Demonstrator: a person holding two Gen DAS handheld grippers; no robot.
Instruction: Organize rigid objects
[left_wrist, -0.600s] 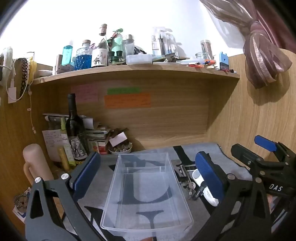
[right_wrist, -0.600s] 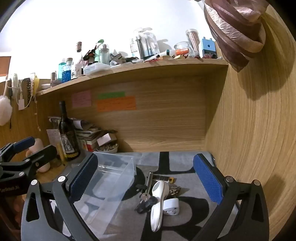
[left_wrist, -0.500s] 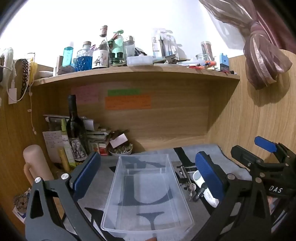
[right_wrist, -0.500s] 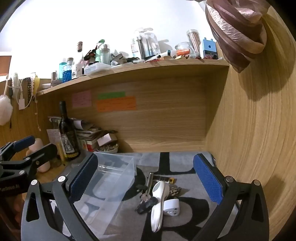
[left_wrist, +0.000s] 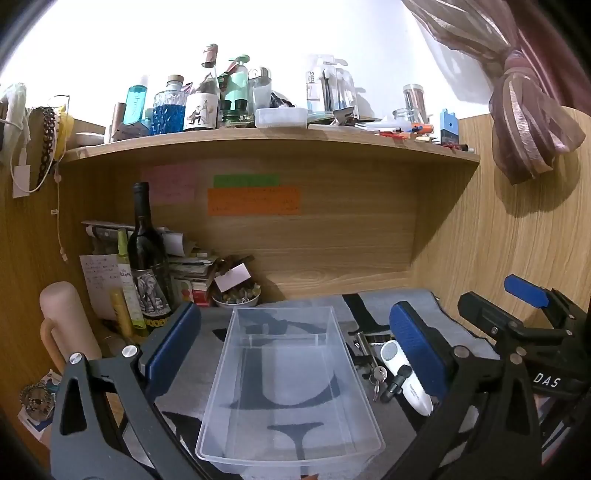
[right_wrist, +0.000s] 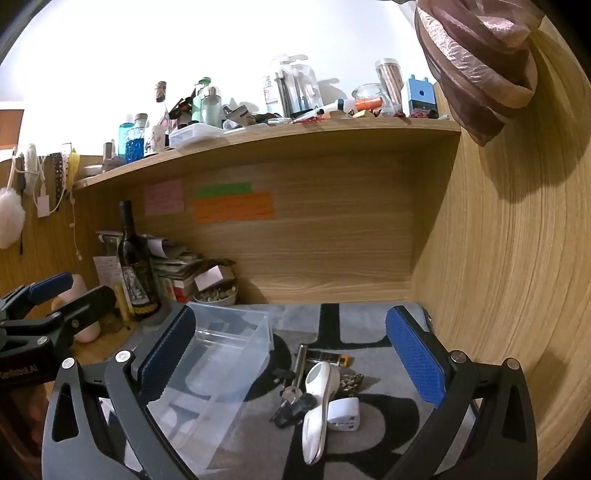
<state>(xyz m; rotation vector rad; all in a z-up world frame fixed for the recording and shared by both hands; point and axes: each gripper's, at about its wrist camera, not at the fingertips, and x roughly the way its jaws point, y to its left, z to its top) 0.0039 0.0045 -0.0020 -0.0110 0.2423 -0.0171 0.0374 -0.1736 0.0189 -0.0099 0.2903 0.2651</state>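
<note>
A clear plastic bin (left_wrist: 291, 384) sits empty on the grey patterned mat, between the fingers of my open left gripper (left_wrist: 295, 343). It also shows in the right wrist view (right_wrist: 218, 373). To its right lies a pile: a white handheld device (right_wrist: 319, 398), a bunch of keys (right_wrist: 291, 400), a white plug adapter (right_wrist: 343, 413), a black and yellow stick (right_wrist: 327, 356) and a small patterned piece (right_wrist: 349, 380). My right gripper (right_wrist: 291, 354) is open and empty above and behind the pile. The device (left_wrist: 404, 373) and keys (left_wrist: 376, 376) show in the left wrist view too.
A wine bottle (left_wrist: 146, 258), stacked papers and a small bowl (left_wrist: 236, 297) stand at the back left. A wooden back wall and a right side wall (right_wrist: 498, 277) close in the nook. A cluttered shelf (left_wrist: 258, 136) runs overhead. The right gripper (left_wrist: 517, 332) appears at the left view's right edge.
Both grippers have drifted only slightly; the bin and the pile sit where they were. Both grippers stay open.
</note>
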